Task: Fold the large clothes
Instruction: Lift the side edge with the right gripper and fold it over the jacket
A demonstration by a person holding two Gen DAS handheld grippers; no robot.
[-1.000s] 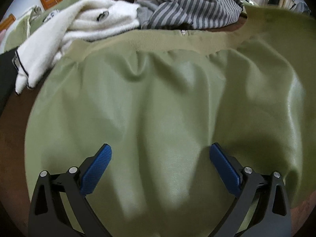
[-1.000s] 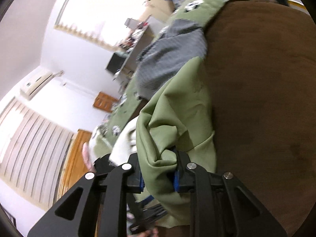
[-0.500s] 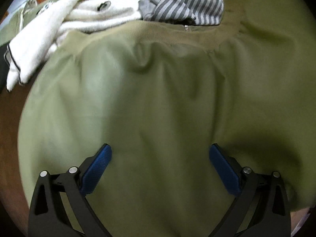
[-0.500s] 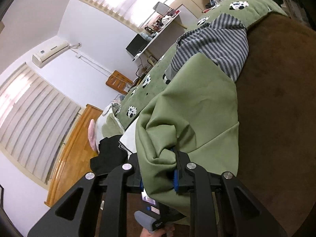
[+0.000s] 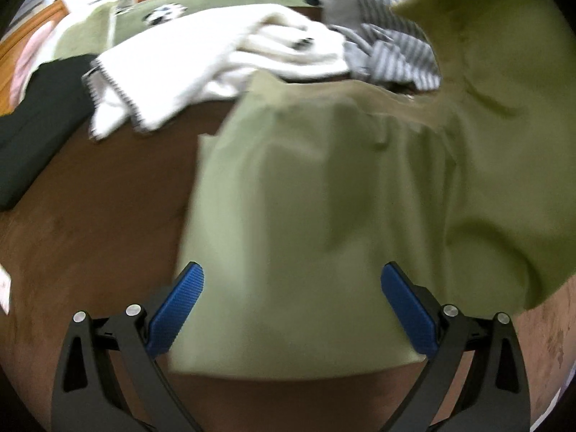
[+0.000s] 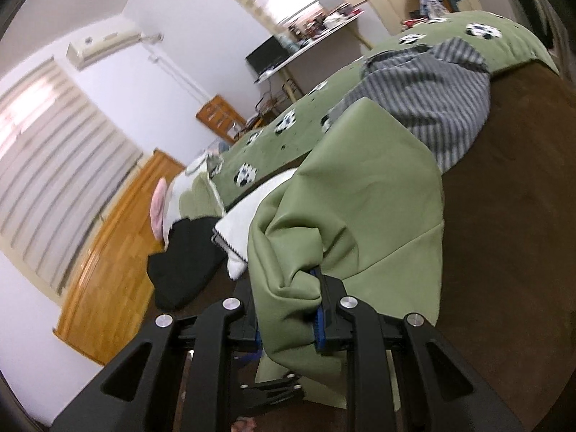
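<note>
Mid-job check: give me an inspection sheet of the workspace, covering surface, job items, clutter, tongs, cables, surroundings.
Surface: brown surface, bare on the left.
Job's things: green garment spread flat, its right side lifted and held up.
Clutter: white garment, striped grey garment and black garment lie beyond it.
Tongs: left tongs open, over the green garment's near edge, gripping nothing; right tongs shut on a bunched fold of the green garment.
Cables: nothing seen.
Surroundings: green patterned bedspread, window blinds, air conditioner, wooden door.
</note>
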